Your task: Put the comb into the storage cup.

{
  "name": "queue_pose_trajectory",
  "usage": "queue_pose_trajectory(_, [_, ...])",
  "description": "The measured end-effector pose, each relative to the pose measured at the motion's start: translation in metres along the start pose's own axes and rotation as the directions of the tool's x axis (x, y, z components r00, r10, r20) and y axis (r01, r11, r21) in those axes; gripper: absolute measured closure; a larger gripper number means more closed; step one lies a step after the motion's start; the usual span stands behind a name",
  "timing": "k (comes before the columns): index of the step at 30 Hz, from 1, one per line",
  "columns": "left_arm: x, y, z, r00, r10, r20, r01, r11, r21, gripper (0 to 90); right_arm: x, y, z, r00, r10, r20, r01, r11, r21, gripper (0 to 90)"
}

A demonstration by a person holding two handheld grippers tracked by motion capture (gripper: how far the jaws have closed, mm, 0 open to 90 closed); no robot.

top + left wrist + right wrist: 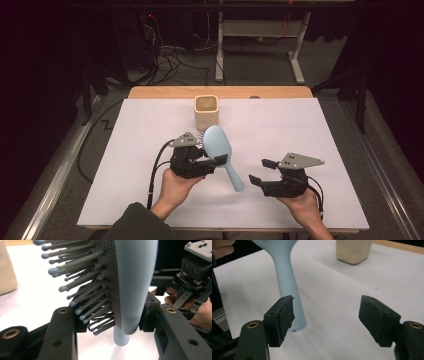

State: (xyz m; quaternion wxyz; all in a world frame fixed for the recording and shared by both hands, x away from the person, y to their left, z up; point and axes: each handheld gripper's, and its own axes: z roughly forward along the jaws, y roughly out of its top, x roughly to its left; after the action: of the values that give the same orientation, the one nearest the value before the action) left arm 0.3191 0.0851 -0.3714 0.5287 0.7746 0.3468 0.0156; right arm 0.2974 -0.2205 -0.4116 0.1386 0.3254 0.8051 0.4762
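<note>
High view has the left gripper [216,161] with its jaws clenched on the head of the light-blue hairbrush [220,148], handle slanting down toward the white surface [125,150]. Right gripper [260,172] sits just beside that handle, jaws spread and empty; the beige cup [206,111] stands behind.

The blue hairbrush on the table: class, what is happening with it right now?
A person works two hand-held grippers at a white-covered table. The left gripper is shut on the head of the light-blue hairbrush, with its handle slanting down toward the table. The right gripper sits beside the handle, jaws open and empty. A beige cup stands upright behind the brush.
</note>
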Motion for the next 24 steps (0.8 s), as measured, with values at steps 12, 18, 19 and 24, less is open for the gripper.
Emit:
queue_pose_trajectory(12, [0.001, 0.005, -0.002, 1.0, 0.0, -0.007, -0.001, 1.0, -0.009, 53.3, -0.017, -0.017, -0.015, 0.9969, 0.049, 0.062, -0.046, 0.998, -0.046, 23.8])
queue_pose_trajectory(18, [0.003, 0.006, -0.004, 0.9999, 0.002, -0.012, -0.002, 0.9999, -0.015, 53.3, -0.024, -0.023, -0.022, 0.9935, 0.068, 0.091, -0.062, 0.996, -0.066, 22.9])
queue_pose_trajectory(19, [0.003, 0.006, -0.005, 0.9999, 0.0, -0.013, 0.0, 0.9998, -0.018, 53.3, -0.026, -0.025, -0.023, 0.9928, 0.071, 0.097, -0.064, 0.995, -0.07, 22.8])
queue_pose_trajectory(24, [0.003, 0.007, -0.007, 0.9999, 0.001, -0.017, -0.001, 0.9997, -0.024, 53.3, -0.031, -0.031, -0.026, 0.9898, 0.085, 0.115, -0.077, 0.994, -0.078, 22.6])
